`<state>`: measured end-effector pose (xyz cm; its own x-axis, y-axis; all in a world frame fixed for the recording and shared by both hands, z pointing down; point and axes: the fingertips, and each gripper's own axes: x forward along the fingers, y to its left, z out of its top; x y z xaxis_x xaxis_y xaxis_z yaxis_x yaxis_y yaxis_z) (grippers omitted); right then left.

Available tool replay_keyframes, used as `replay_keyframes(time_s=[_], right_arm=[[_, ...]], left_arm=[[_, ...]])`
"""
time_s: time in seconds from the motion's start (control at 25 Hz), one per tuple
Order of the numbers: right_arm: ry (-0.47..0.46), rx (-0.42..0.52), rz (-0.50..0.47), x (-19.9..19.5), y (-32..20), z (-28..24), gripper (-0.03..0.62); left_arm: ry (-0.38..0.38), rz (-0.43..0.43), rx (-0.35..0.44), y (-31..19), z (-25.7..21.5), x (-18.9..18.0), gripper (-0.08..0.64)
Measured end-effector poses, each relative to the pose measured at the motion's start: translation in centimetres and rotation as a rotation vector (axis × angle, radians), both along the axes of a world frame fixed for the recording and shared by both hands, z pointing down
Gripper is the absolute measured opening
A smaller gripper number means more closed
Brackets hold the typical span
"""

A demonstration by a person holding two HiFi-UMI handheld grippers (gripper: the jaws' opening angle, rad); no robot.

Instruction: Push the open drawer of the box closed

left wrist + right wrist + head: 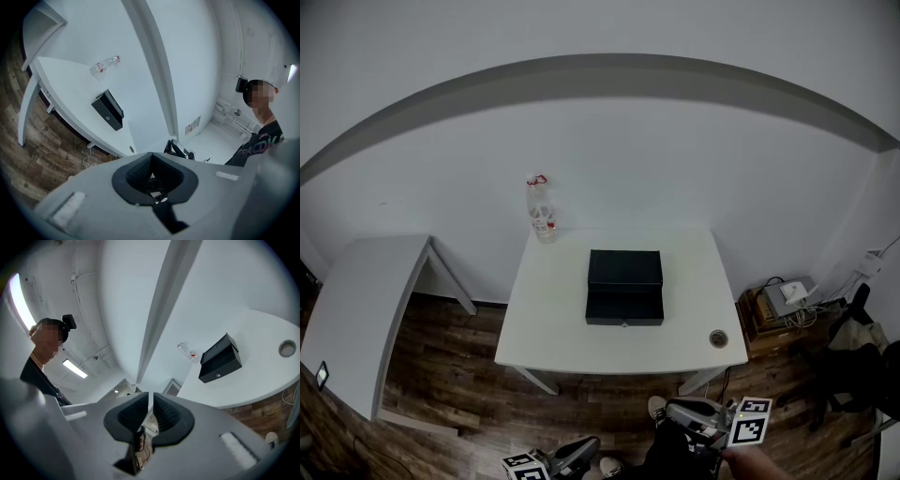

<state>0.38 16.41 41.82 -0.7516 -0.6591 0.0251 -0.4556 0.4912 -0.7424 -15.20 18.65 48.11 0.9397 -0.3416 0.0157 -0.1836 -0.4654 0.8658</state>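
left gripper: clenched, nothing in it, well short of the table. We keep it spare.
bottle: back-left corner of the table, apart from the box. No concern to us.
box: black, mid-table. The drawer faces us, with a small knob on its front.
push: we'd set closed tips level on the drawer front, centred by the knob, then press straight toward the wall, slowly. The box may slide, so we'd brace it from behind if it does.
round thing: front-right corner, beside our approach. We can't tell what it is.
right gripper: pads all but together, empty, off the table edge. It's our pick for the push.
unclear: black on black, so we can't judge how far the drawer stands out. The head view cuts off both grippers at its bottom edge.
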Motion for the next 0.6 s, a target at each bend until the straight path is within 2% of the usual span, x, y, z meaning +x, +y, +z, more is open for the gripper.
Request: replay_keyframes(time_s=[0.16, 0.36, 0.6], right_arm=[[0.045, 0.019, -0.016, 1.5, -3.9, -0.3, 0.04], [0.135, 0.038, -0.088, 3.2, -9.3, -0.6, 0.061], [0.306, 0.072, -0.184, 6.1, -18.1, -0.4, 0.07]], left_arm=[[-0.003, -0.086, -0.012, -1.6, 0.2, -1.0, 0.0], [0.008, -0.175, -0.033, -3.9, 0.3, -0.4, 0.0], [0.01, -0.253, -0.053, -7.7, 0.4, 1.9, 0.0]])
